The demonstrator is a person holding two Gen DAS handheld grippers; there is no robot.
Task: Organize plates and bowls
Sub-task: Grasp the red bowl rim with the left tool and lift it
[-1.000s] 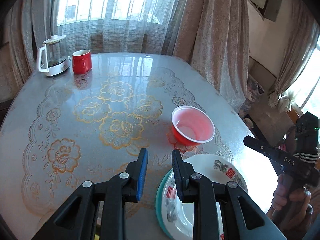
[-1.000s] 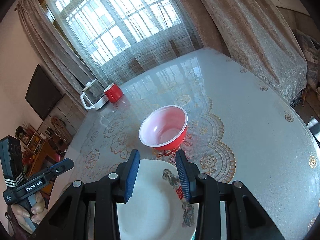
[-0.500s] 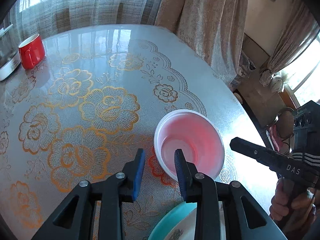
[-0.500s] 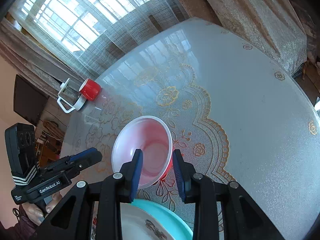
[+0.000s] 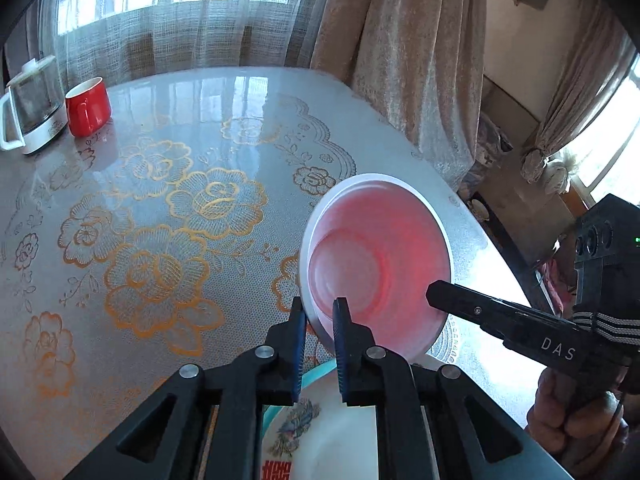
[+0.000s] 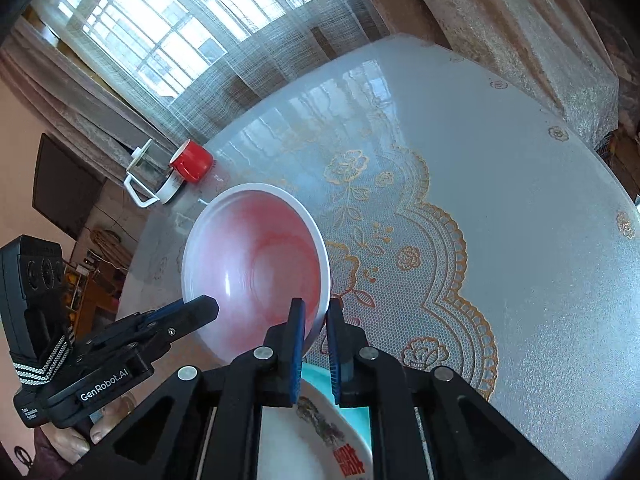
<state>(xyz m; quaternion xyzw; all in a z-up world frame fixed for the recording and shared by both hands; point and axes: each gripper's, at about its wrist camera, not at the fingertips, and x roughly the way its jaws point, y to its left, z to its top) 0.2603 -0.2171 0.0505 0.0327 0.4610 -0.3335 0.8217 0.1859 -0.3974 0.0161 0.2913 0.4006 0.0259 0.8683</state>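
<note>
A red bowl (image 5: 376,256) with a white inside and rim is held tilted above the table, its opening turned toward both cameras. My left gripper (image 5: 320,320) is shut on its left rim. My right gripper (image 6: 316,320) is shut on the opposite rim of the bowl (image 6: 256,272). Each gripper shows in the other's view, the right one (image 5: 436,294) and the left one (image 6: 208,308). Below the bowl, a white plate with a printed pattern (image 5: 320,440) lies on a teal plate (image 5: 316,374), at the table's near edge. Both show in the right wrist view too, white (image 6: 288,436) on teal (image 6: 356,412).
The round table (image 5: 180,128) has a glossy lace-pattern cover with gold flowers. A red mug (image 5: 88,106) and a glass kettle (image 5: 32,108) stand at its far left. Curtains (image 5: 400,60) hang behind the table.
Both grippers closed on the bowl's rim and lifted it off the table, tilting it. The bowl now hangs over the stacked plates.
</note>
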